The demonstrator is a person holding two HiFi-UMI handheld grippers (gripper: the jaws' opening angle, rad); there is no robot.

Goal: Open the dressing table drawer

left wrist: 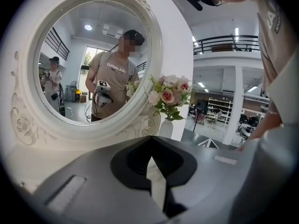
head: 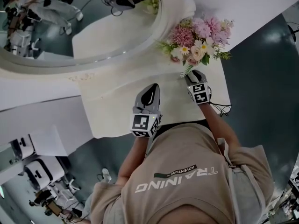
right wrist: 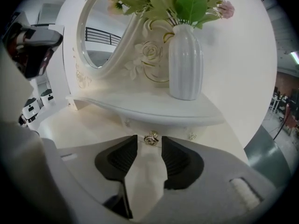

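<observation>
Two grippers reach over the dressing table [head: 112, 111]: your left gripper [head: 152, 90], jaws together on nothing, sits level near the front edge with bare tabletop ahead. Your right gripper [head: 192, 77] tilts down near the back right corner, jaws apart, the closed drawer [right wrist: 177, 133] and its rose knob [right wrist: 151, 138] just ahead of their tips, close under the vase [right wrist: 185, 62] shelf [right wrist: 154, 108].

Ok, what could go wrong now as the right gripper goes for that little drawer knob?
The knob is small and sits right at the tips of the open right gripper; its fingers could close short and slip off. The vase stands on the shelf just above, so a jerky pull might tip it.
</observation>
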